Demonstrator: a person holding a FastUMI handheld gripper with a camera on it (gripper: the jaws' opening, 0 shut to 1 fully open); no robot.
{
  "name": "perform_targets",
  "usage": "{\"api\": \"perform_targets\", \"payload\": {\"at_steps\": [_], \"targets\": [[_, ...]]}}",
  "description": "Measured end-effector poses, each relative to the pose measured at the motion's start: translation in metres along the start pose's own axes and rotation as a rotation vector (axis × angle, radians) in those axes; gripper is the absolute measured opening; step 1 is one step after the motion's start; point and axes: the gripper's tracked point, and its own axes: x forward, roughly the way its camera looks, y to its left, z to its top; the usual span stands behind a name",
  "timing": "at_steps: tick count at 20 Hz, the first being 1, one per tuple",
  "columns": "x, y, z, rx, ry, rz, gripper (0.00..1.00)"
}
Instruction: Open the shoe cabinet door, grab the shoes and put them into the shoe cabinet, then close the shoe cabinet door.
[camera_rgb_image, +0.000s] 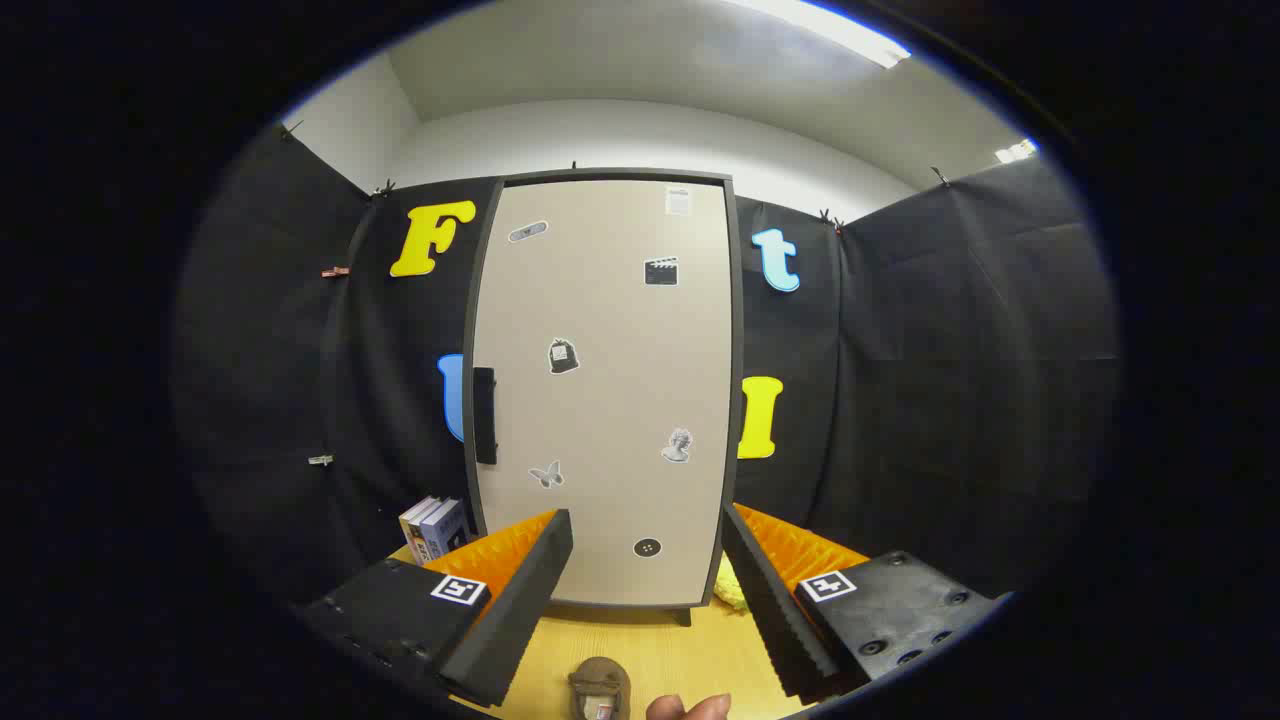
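The shoe cabinet (605, 390) stands upright straight ahead on the wooden table (690, 650), its beige door shut and dotted with small stickers. A dark handle (484, 415) sits on the door's left edge at mid height. My gripper (648, 535) is open, fingers spread wide in front of the door's lower part, nothing between them. A brown shoe (599, 688) lies on the table below and between the fingers, close to me. Something yellow-green (733, 590) peeks out by the cabinet's right foot, beside the right finger.
A few books (432, 527) stand upright left of the cabinet, behind the left finger. A person's fingertip (690, 708) shows at the table's near edge beside the shoe. Black cloth walls close in on both sides and behind.
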Motion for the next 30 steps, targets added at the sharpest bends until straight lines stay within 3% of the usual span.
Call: {"api": "perform_targets", "payload": {"at_steps": [19, 30], "targets": [[0.002, 0.008, 0.001, -0.025, -0.001, -0.016, 0.97], [0.056, 0.085, 0.026, -0.004, -0.022, 0.071, 0.97]]}}
